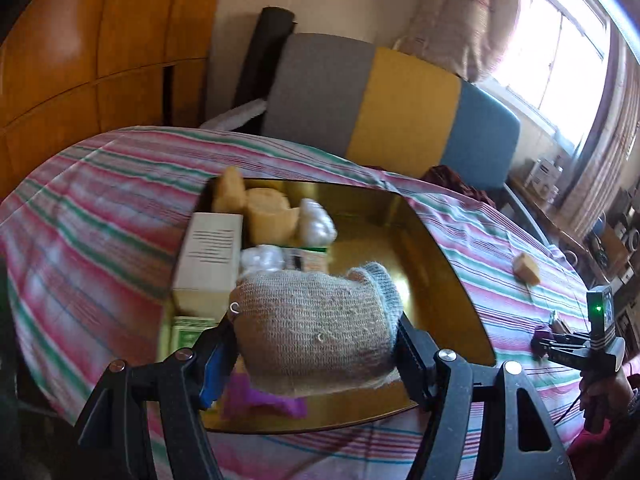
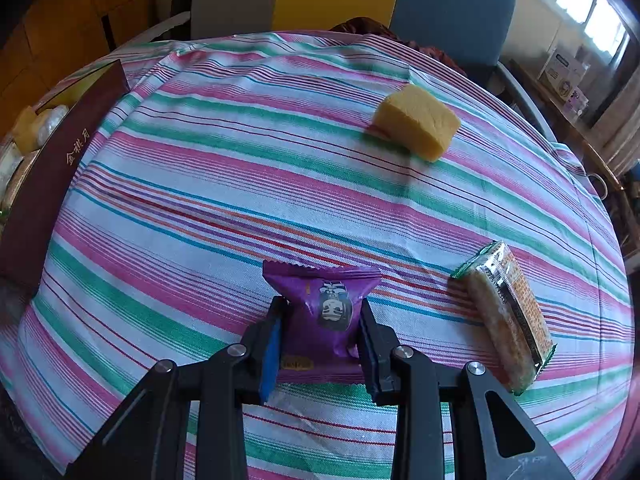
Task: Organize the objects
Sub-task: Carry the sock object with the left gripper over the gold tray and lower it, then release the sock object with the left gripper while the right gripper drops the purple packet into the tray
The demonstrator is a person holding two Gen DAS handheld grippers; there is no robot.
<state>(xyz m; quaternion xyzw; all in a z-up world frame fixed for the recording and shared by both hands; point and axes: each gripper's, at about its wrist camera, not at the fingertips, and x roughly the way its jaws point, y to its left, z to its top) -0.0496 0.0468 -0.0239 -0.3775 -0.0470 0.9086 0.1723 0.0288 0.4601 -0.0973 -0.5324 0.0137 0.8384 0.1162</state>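
Observation:
My left gripper (image 1: 316, 332) is shut on a grey knitted bandage roll (image 1: 316, 320) and holds it above the gold-lined box (image 1: 440, 264). The box holds a white carton (image 1: 208, 256), tan sponges (image 1: 264, 210), white wrapped items (image 1: 316, 222) and a purple packet (image 1: 264, 400). My right gripper (image 2: 322, 320) has its fingers on both sides of a purple snack packet (image 2: 324, 304) lying on the striped cloth. A yellow sponge (image 2: 416, 122) and a cracker pack (image 2: 504, 316) lie on the cloth to the right.
The box's dark red side (image 2: 52, 172) stands at the left of the right wrist view. A grey, yellow and blue seat back (image 1: 384, 104) stands behind the table. The right gripper (image 1: 560, 344) shows at the right in the left wrist view.

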